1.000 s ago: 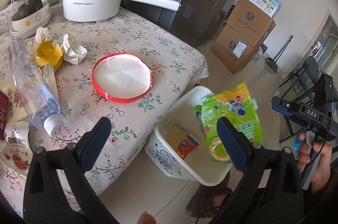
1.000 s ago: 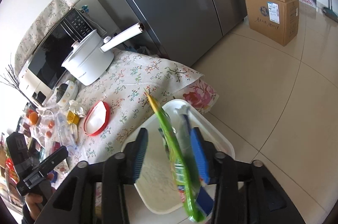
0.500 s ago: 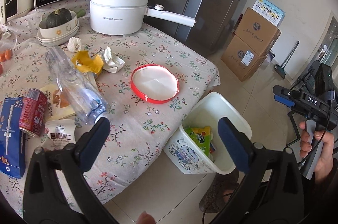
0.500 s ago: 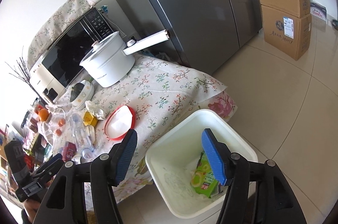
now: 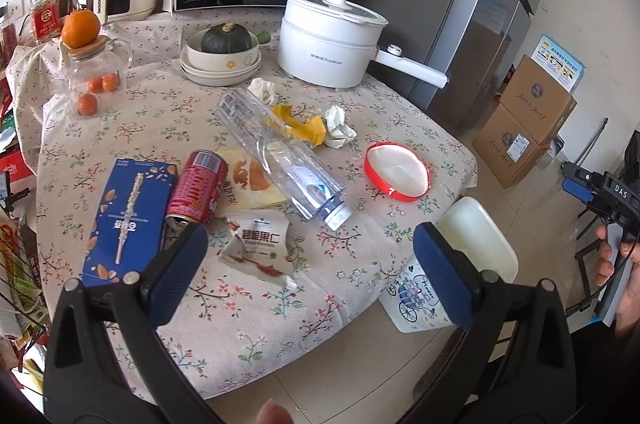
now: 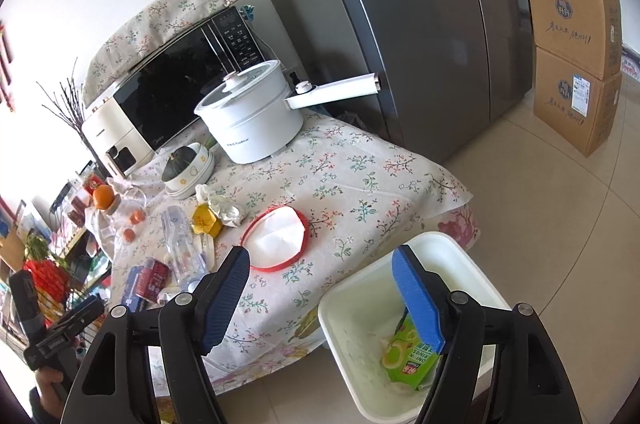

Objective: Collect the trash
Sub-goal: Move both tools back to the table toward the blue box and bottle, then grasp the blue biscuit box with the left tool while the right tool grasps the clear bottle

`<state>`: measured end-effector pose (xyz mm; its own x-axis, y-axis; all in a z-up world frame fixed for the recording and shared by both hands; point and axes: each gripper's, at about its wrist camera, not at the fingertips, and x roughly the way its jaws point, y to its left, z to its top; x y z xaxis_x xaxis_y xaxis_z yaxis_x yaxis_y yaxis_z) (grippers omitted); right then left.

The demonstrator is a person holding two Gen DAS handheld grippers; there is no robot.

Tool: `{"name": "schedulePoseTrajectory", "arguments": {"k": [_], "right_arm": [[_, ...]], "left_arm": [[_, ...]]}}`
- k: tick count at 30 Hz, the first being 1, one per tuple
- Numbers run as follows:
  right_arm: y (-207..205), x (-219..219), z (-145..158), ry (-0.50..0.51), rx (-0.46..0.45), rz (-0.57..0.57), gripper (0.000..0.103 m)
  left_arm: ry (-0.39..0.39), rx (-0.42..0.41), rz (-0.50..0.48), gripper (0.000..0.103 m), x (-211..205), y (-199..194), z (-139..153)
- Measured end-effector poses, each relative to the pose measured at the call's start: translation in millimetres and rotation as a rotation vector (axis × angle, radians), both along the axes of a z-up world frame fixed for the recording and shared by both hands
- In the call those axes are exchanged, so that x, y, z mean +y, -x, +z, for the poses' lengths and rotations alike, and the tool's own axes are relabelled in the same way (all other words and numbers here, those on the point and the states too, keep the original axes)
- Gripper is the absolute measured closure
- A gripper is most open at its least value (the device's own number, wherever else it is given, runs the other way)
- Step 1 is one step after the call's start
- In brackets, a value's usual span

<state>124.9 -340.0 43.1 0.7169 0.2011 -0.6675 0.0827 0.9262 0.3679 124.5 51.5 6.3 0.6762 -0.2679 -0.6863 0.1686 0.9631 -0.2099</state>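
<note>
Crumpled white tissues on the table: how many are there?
2. One crumpled white tissue lies near the white pot; the other lies beside the yellow wrapper. More may be hidden.

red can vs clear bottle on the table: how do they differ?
The red can is opaque metal, while the clear bottle is see-through plastic. The can is short; the bottle is much longer. The can's open top faces the camera, while the bottle has a white cap on the end nearest the table edge. Both lie on their sides on the floral tablecloth, still outside the white bin.
</note>
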Motion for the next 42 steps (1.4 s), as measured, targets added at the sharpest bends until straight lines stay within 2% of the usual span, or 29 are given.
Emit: {"name": "schedulePoseTrajectory", "arguments": {"k": [5, 13, 20, 24, 32, 34, 38, 42], "right_arm": [[-14, 21, 5, -0.008, 0.017, 0.035, 0.024], [-41, 72, 12, 0.033, 0.017, 0.141, 0.022], [-67, 103, 7, 0.04, 0.056, 0.182, 0.021], [-84, 118, -4, 0.058, 0.094, 0.189, 0.02], [-108, 154, -38, 0.087, 0.191, 0.221, 0.02], [-112, 165, -45, 0.094, 0.209, 0.24, 0.02], [-115, 186, -53, 0.107, 0.222, 0.273, 0.02], [-117, 204, -59, 0.118, 0.226, 0.307, 0.02]], "left_arm": [[-0.025, 0.005, 0.071, 0.001, 32, 2, -2], [-0.023, 0.068, 0.163, 0.001, 75, -4, -13], [-0.05, 0.153, 0.199, 0.001, 92, -27, -23], [-0.057, 0.222, 0.208, 0.001, 100, -43, -39], [-0.221, 0.332, 0.239, 0.001, 107, -72, -85], [-0.232, 0.338, 0.211, 0.001, 107, -74, -95], [-0.31, 0.334, 0.181, 0.001, 101, -78, -105], [-0.316, 0.33, 0.183, 0.001, 105, -84, -107]]}}
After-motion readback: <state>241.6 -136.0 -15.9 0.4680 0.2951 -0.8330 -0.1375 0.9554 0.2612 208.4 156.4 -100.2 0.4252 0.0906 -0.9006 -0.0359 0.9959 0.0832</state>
